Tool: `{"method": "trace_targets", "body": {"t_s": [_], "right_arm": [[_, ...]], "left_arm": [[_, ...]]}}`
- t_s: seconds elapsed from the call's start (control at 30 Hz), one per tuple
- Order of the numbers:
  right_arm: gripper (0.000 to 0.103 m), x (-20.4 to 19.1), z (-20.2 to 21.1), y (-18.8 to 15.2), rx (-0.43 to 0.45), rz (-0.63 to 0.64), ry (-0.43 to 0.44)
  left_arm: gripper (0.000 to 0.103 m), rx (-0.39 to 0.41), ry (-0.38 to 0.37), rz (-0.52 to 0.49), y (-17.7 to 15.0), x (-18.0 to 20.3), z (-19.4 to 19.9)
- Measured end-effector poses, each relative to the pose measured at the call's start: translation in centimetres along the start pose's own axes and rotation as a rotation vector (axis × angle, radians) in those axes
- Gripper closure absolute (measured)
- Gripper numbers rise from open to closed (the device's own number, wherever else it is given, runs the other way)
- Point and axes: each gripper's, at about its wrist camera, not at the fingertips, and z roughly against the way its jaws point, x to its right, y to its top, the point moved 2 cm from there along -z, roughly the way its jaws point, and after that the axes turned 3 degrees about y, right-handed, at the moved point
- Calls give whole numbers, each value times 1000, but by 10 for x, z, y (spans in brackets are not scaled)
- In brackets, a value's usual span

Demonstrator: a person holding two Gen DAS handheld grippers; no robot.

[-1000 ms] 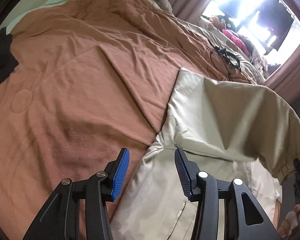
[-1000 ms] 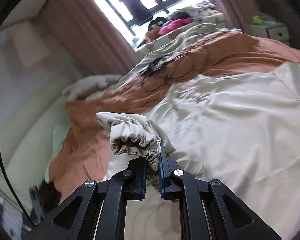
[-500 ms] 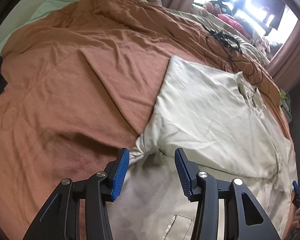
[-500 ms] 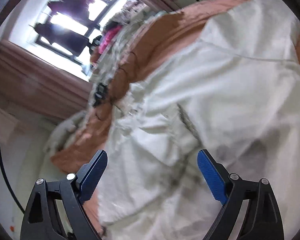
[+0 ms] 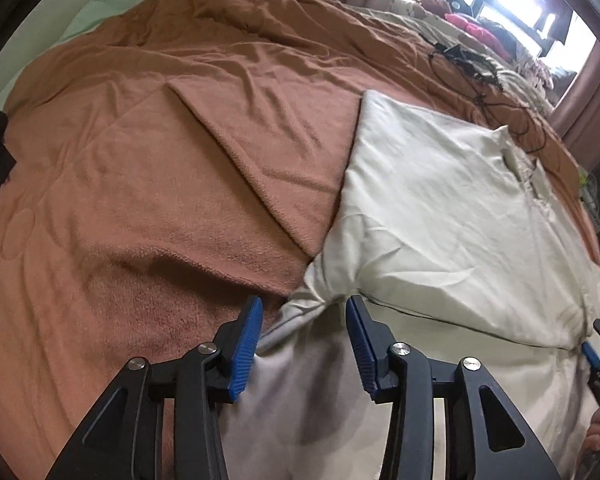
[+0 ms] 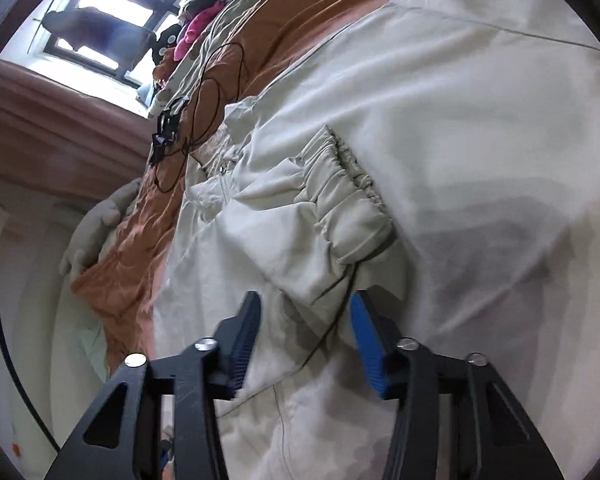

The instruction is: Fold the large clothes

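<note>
Since a second ago the sleeve has left the right gripper [image 6: 305, 330] and now lies folded across the chest of the jacket [image 5: 452, 216], its gathered cuff [image 6: 350, 200] resting just ahead of the blue pads. That gripper's jaws sprang wide and have just been closing to a medium gap, with only loose fabric under them and nothing pinched. The left gripper [image 5: 302, 332] has sunk nearer the jacket's side seam, its jaws narrowing slightly, half open and gripping nothing. One cream jacket lies flat on one rust-brown blanket [image 5: 148, 168] that covers the bed. One black cable [image 6: 204, 100] trails over the blanket beyond the collar. Behind stand a bright window [image 6: 100, 32] and brown curtains [image 6: 60, 132].
</note>
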Motion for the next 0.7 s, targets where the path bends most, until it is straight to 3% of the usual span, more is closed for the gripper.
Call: {"method": "trace_targets", "body": {"t_s": [0.03,0.13,0.47,0.57,0.7], "right_arm": [[67,0,-4,0,-3,8,-9],[88,5,-12,1,0,26,-54],[94,18,4,6,98,-15,-118],[85,17,0,13,85,5,-104],[49,20,16,17,116,-38,-72]], "left_arm": [[58,-2,6,4,0,-2,-2],[59,-10,-8,30,0,-8,-9],[60,6,10,33,2,-7,-12],[60,-4,31,38,4,-3,-11],[60,-1,15,47,3,0,-1]]}}
